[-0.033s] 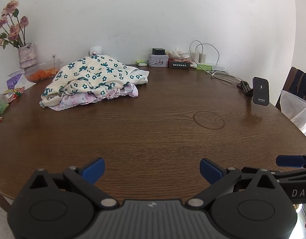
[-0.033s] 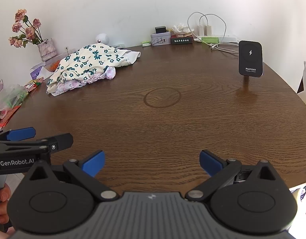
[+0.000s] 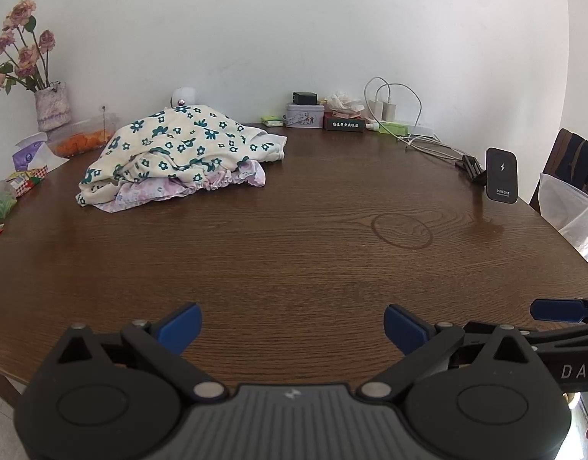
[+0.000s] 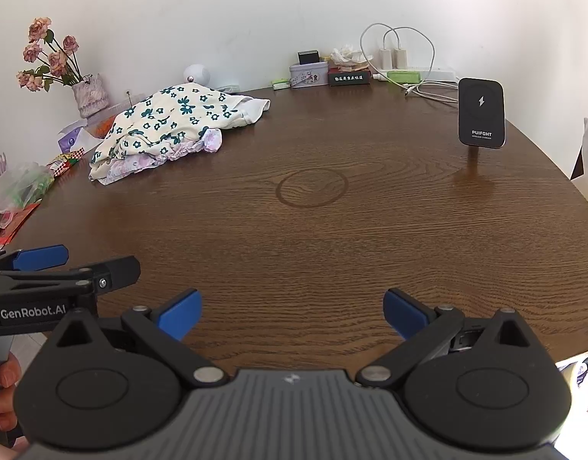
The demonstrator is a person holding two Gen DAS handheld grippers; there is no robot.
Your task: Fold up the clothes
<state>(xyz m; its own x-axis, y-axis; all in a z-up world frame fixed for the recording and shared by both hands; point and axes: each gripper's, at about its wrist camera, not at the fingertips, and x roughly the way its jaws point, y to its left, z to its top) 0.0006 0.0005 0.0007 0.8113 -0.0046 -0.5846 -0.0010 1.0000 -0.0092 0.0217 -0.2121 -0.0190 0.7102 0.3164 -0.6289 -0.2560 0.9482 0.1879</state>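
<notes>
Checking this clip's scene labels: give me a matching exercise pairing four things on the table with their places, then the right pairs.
Things:
1. floral garment
2. flower vase
3. black charger stand
4. left gripper

Places:
A. upright at the table's right edge
B. far left, against the wall
C. open over the bare near edge of the table, holding nothing
D. heaped on a lilac garment, left of centre

Pairs: 1-D, 2-B, 3-A, 4-C
</notes>
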